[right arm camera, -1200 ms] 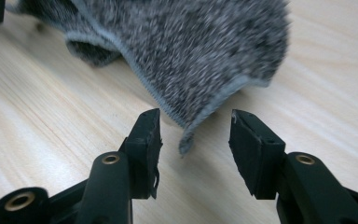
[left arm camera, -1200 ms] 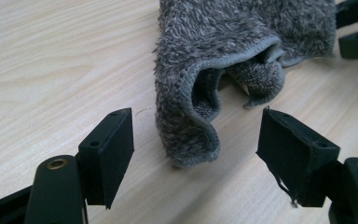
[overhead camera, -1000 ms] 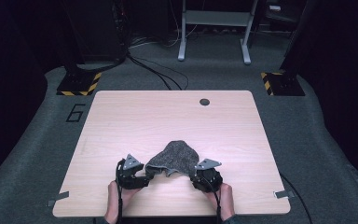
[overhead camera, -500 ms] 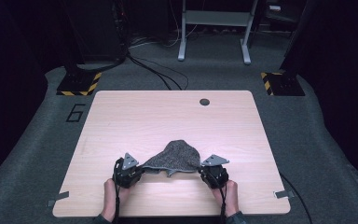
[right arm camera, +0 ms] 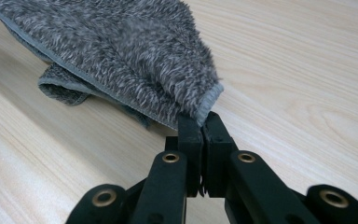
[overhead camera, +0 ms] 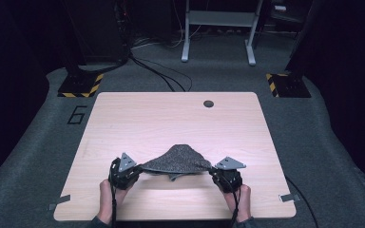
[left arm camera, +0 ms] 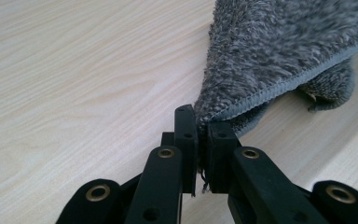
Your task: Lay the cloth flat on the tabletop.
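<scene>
Both tongs, left (overhead camera: pixel 132 172) and right (overhead camera: pixel 218 174), pinching corners of the grey fluffy towel (overhead camera: pixel 178 159) near the worktop's (overhead camera: pixel 171 118) front edge, middle sagging. Thin bite on the hems, could easily slip out if tugged apart.

Bare table (overhead camera: pixel 171 118) all around, grey cloth (overhead camera: pixel 178 159) the 1 obstacle, between both hands
</scene>
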### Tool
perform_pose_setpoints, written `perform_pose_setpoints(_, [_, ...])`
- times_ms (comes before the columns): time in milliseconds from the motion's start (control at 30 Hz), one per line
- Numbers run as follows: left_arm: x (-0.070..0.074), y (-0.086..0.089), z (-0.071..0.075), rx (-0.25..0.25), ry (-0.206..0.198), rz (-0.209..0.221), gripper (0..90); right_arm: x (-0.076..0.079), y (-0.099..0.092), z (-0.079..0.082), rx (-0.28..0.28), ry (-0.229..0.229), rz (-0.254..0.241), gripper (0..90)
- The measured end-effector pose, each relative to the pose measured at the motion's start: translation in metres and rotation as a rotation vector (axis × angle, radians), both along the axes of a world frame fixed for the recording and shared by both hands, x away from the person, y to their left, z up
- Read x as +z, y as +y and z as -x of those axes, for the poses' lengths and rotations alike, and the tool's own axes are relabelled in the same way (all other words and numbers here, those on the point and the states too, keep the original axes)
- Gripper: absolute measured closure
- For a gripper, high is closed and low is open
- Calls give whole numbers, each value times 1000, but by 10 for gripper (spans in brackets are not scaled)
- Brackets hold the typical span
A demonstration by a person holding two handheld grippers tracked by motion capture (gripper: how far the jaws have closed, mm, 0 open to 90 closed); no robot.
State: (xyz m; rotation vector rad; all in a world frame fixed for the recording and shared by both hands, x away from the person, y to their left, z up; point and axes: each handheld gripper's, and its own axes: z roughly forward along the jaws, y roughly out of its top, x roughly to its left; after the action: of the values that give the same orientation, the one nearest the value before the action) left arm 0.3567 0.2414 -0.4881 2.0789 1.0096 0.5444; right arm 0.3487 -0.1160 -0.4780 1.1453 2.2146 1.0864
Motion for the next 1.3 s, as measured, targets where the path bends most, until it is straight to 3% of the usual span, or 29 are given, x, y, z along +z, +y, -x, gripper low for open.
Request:
perform_pose_setpoints(167, [-3, -4, 9, -36, 11, -15, 855, -1, -8, 6, -7, 15, -28, 882])
perform_pose_setpoints(233, [-6, -6, 12, -57, 34, -8, 856, -2, -11, 9, -9, 18, -32, 882])
perform_pose_setpoints(433, [-16, -6, 12, -64, 72, -6, 857, -8, -14, 11, -10, 38, -43, 884])
perform_pose_setpoints(667, [-12, 0, -18, -35, 75, -27, 861, -9, -12, -28, -5, 65, -25, 887])
perform_pose_setpoints(700, [-11, 2, -26, -32, 72, -28, 861, -8, -13, -37, -4, 69, -23, 887])
perform_pose_setpoints(733, [-7, 3, -45, -23, 82, -40, 862, -5, -12, -58, -10, 75, -18, 888])
perform_pose_setpoints(767, [-7, 3, -45, -23, 82, -40, 863, -5, -12, -58, -10, 75, -18, 888])
perform_pose_setpoints(800, [-4, 3, -56, -22, 86, -57, 863, -1, -10, -68, -12, 70, -17, 888])
perform_pose_setpoints(900, [16, -1, -91, 5, 44, -107, 865, 20, -3, -104, -20, 39, 27, 889])
perform_pose_setpoints(933, [29, -3, -102, 15, 17, -133, 865, 41, 1, -124, -37, 17, 42, 889])
perform_pose_setpoints(967, [43, -4, -113, 29, -6, -151, 865, 41, 1, -124, -37, 17, 42, 889])
perform_pose_setpoints(1067, [97, -7, -137, 78, -128, -182, 866, 93, 5, -148, -50, -65, 52, 889])
perform_pose_setpoints(1100, [116, -7, -139, 86, -166, -183, 865, 133, 7, -150, -51, -137, 52, 889])
perform_pose_setpoints(1133, [132, -8, -138, 93, -207, -182, 865, 133, 7, -150, -51, -137, 52, 889])
perform_pose_setpoints(1200, [155, -10, -128, 90, -285, -221, 864, 163, 9, -141, -50, -204, 51, 888])
perform_pose_setpoints(1267, [159, -11, -114, 72, -318, -243, 861, 179, 4, -120, -23, -245, 34, 886])
perform_pose_setpoints(1300, [154, -11, -107, 56, -323, -256, 861, 179, 4, -120, -23, -245, 34, 886])
